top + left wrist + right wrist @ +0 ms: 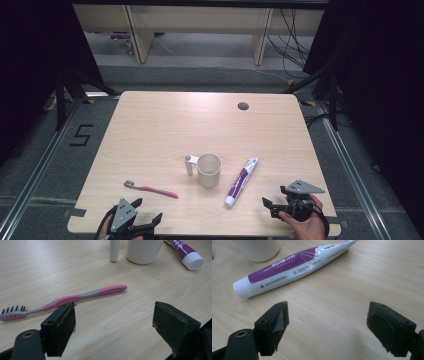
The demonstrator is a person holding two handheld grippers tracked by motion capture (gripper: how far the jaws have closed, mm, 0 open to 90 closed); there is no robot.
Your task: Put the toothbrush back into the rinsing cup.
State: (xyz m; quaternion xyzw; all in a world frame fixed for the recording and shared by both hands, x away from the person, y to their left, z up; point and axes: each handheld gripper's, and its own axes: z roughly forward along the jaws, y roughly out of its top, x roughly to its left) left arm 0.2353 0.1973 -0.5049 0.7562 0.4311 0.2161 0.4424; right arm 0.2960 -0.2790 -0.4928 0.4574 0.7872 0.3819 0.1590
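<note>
Starting out, nothing grabbed yet by my read: toothbrush (150,189), toothpaste tube (241,181) and cup (208,170) all lie/stand loose on table (165,125). L gripper (148,216) jaws wide, empty, brush just ahead w/ handle near its left jaw. R gripper (274,196) jaws wide too, empty, tube ahead-left, cap end nearest, not touching. Pick-ups and whatever goes in cup all left to do, I reckon.

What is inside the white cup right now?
From the high view, the white cup stands upright with its mouth open, and the inner wall that shows is bare. Its bottom is hidden by the near wall, so nothing more can be told.
</note>
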